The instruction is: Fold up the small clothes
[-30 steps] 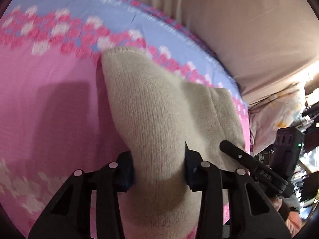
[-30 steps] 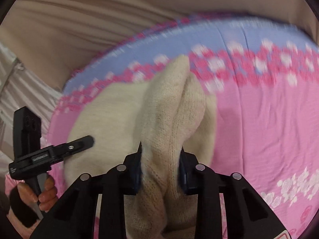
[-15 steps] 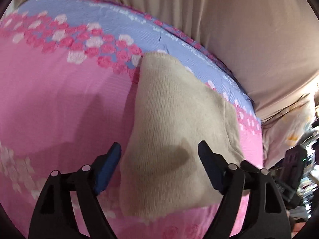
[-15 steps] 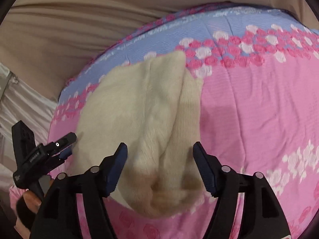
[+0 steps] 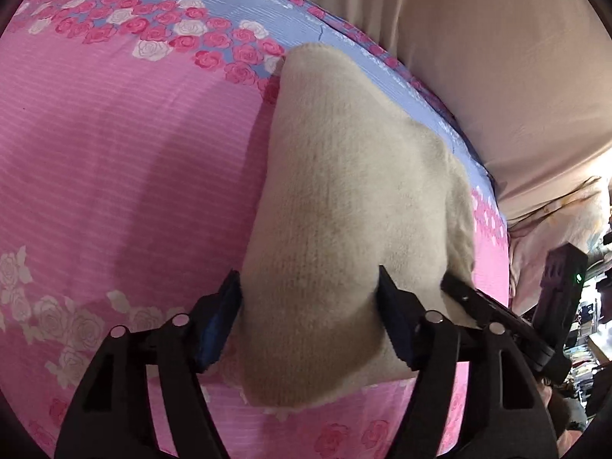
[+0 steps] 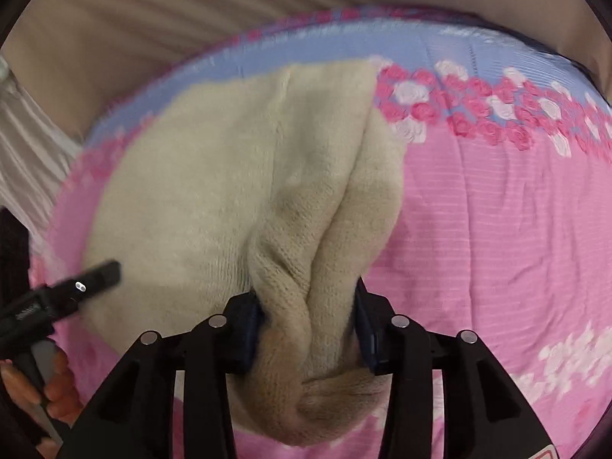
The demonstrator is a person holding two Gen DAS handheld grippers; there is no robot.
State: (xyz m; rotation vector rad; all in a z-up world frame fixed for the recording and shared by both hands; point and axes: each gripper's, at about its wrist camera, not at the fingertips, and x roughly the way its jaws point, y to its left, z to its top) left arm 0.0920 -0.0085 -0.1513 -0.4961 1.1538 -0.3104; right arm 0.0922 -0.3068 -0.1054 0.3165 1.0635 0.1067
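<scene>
A cream knitted garment [image 5: 344,199] lies folded on the pink rose-patterned bedsheet [image 5: 114,153]. My left gripper [image 5: 310,306] straddles its near left corner, fingers touching the knit on both sides but with a wide gap, so it reads as closing around it. In the right wrist view the garment [image 6: 214,191] bunches into folds at its near right edge, and my right gripper [image 6: 308,317] is shut on that bunched edge. The right gripper also shows in the left wrist view [image 5: 497,317], and the left gripper in the right wrist view [image 6: 76,290].
A blue band with roses [image 5: 214,15] edges the sheet at the far side, with beige curtain [image 5: 478,57] behind it. Cluttered items and a pale floral cloth [image 5: 554,222] are off the bed's right end. A hand [image 6: 46,390] holds the left gripper's handle.
Both grippers let go of the garment and opened wide half a second ago. Now they have closed in again on its near corners, the right one pinching bunched knit.
</scene>
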